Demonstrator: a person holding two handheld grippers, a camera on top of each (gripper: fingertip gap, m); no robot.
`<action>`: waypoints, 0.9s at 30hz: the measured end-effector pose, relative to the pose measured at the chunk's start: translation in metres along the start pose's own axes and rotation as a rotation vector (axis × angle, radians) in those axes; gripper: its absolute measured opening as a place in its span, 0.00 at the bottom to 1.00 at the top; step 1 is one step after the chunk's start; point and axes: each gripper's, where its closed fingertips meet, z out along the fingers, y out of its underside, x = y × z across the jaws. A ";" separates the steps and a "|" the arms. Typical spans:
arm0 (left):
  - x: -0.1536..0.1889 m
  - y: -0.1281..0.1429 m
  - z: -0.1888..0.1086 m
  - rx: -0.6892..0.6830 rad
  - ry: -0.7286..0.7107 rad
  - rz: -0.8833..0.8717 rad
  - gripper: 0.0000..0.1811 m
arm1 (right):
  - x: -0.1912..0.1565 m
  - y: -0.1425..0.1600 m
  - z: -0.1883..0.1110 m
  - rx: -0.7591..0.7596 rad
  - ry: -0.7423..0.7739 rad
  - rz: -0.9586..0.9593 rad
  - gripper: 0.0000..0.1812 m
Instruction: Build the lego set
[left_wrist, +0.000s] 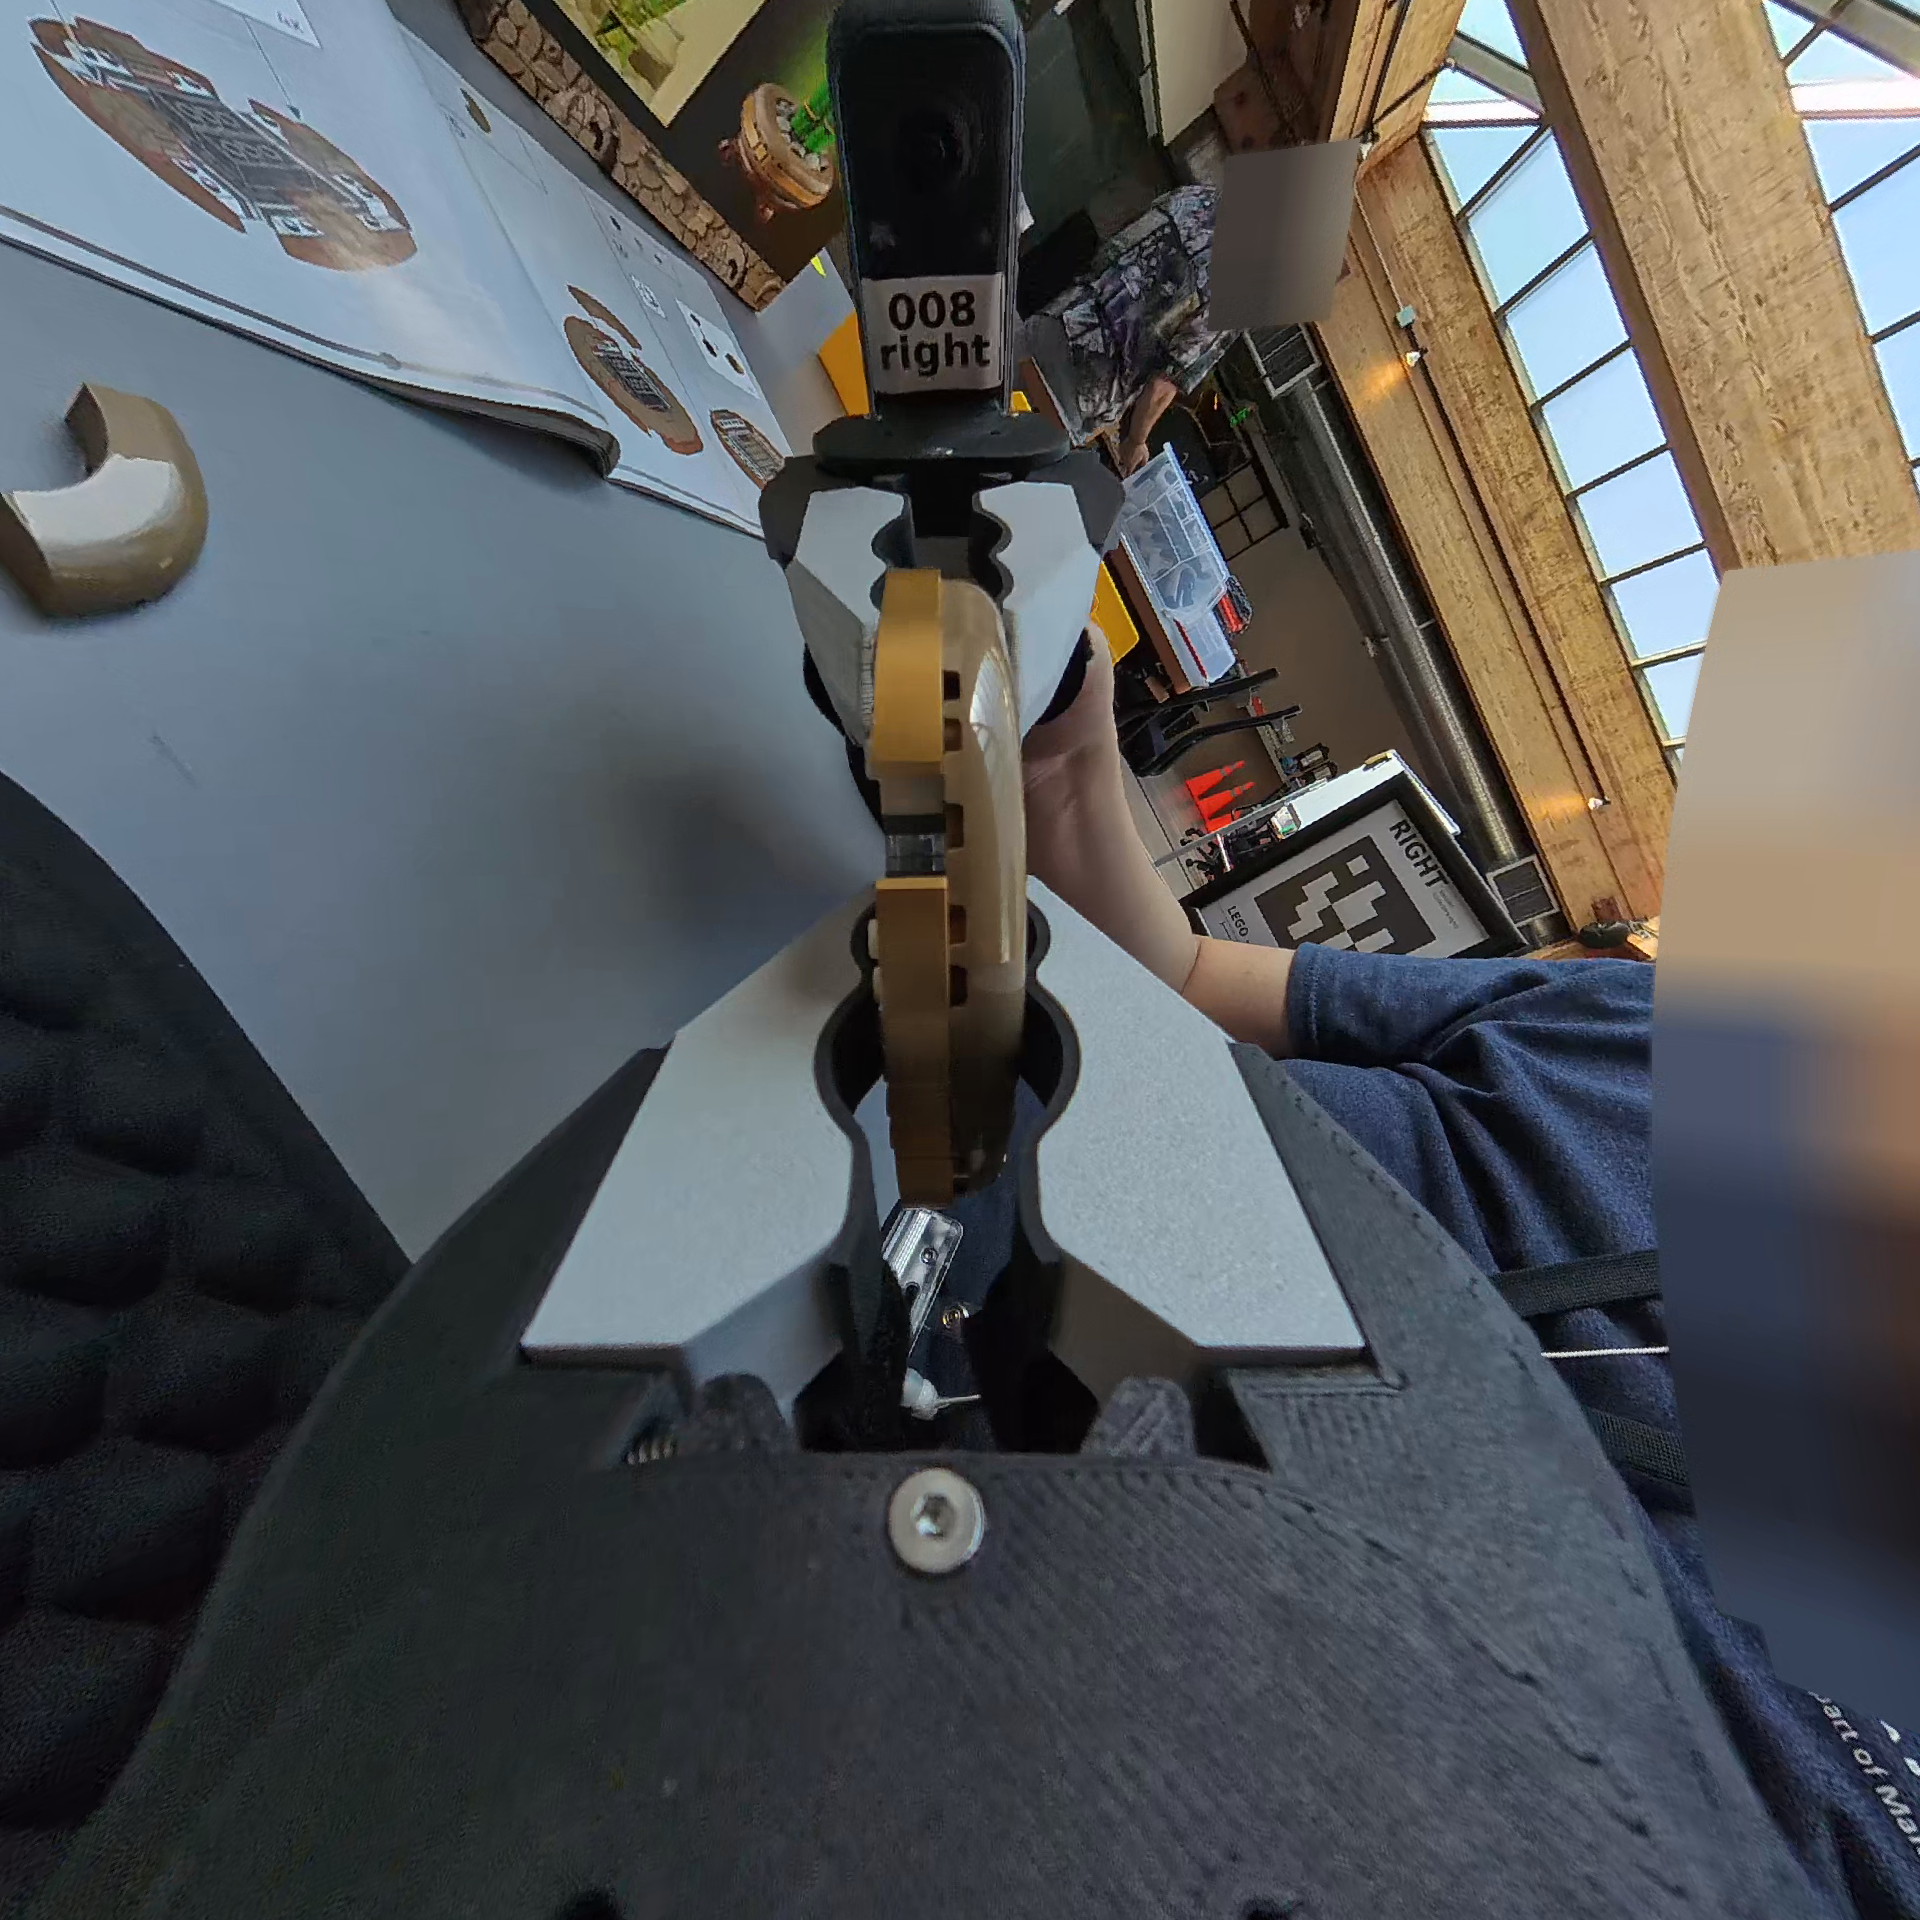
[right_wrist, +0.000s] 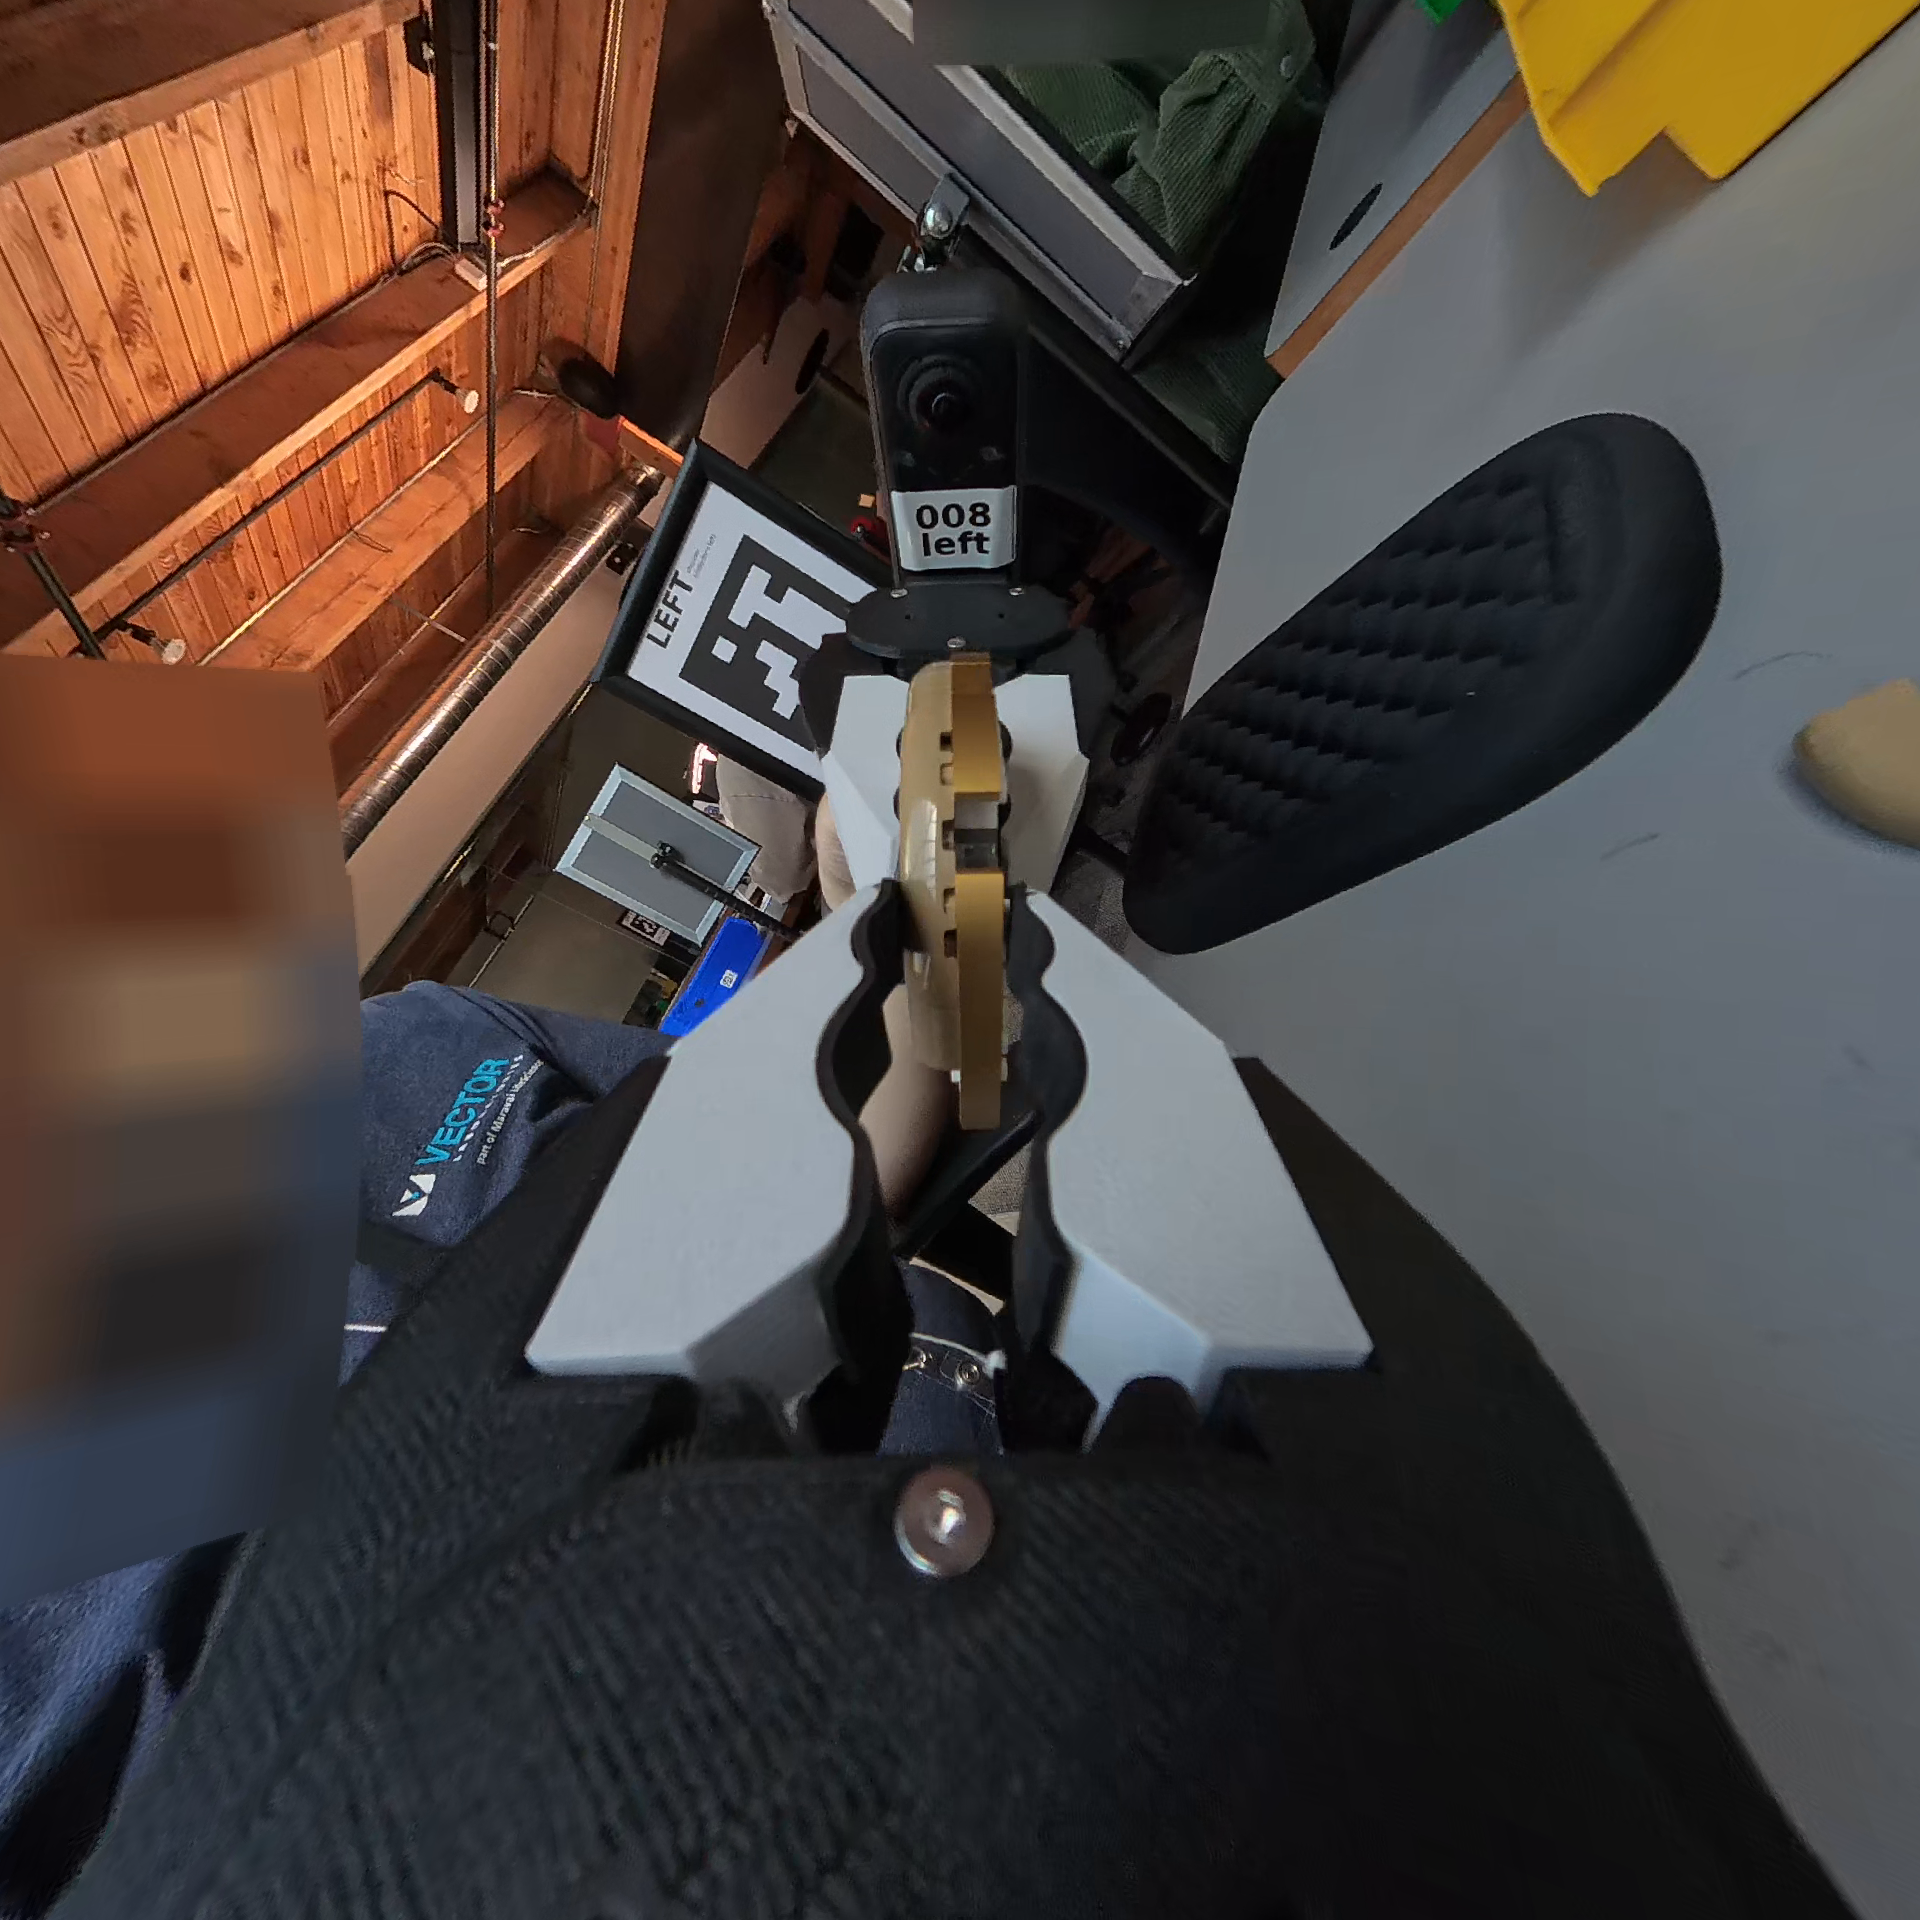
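Table (left_wrist: 436, 790) below, grey, with open instruction booklet (left_wrist: 343, 260) and black mat (right_wrist: 1434, 686) — none blocking. Curved tan lego assembly (left_wrist: 951, 883) lifted clear, pinched end to end by left gripper (left_wrist: 951, 1081) and right gripper (right_wrist: 951, 997), presumably for pressing halves together. Spare tan arch piece (left_wrist: 104, 509) lying well apart.

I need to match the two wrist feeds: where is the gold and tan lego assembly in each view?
Left wrist view: gold and tan lego assembly at picture centre, clamped between left gripper below and right gripper above.
Right wrist view: centre, slightly above middle, between both grippers again.
Shared landmark: black textured pad, lower left in the left view.
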 end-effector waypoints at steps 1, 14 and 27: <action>0.002 0.000 0.000 0.001 0.009 0.003 0.11 | -0.003 0.001 0.000 -0.010 0.003 -0.010 0.10; 0.000 -0.006 -0.007 0.042 0.003 -0.009 0.11 | 0.000 0.003 0.004 -0.028 0.036 -0.042 0.10; -0.017 -0.037 -0.082 0.335 -0.074 -0.076 0.11 | 0.002 -0.060 -0.043 0.109 0.600 -0.934 0.23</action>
